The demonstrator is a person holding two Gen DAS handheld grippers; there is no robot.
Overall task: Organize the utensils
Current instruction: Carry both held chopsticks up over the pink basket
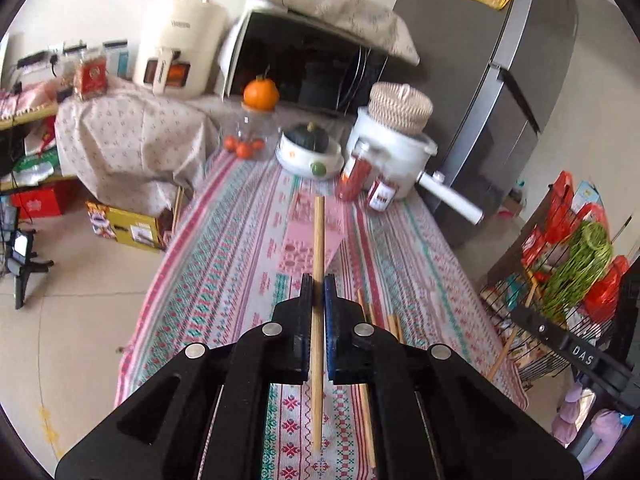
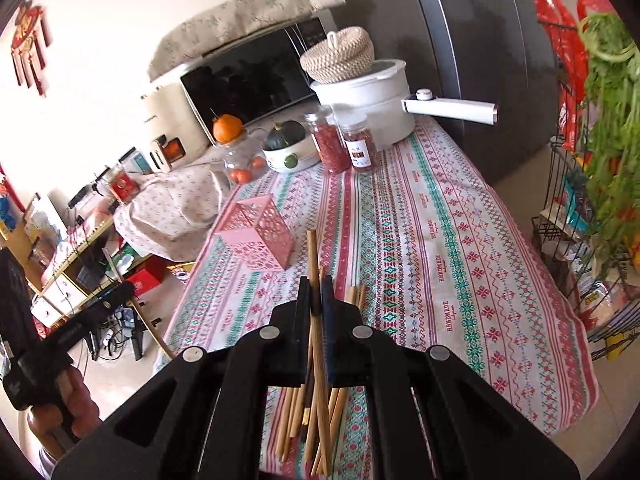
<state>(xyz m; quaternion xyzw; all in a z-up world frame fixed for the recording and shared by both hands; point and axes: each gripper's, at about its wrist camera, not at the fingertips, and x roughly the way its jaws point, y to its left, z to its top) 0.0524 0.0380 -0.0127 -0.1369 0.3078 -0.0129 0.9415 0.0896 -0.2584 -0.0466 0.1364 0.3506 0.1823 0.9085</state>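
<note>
My left gripper is shut on a wooden chopstick and holds it above the patterned tablecloth, pointing toward the pink perforated utensil holder ahead. My right gripper is shut on a wooden chopstick, lifted over a loose pile of several chopsticks on the cloth. In the right wrist view the pink holder stands upright to the left and ahead of the gripper. More chopsticks lie beside the left gripper.
At the table's far end stand a white pot with a woven lid, two red spice jars, a bowl with a squash and oranges. A wire rack with greens is on the right. The other gripper's body shows at right.
</note>
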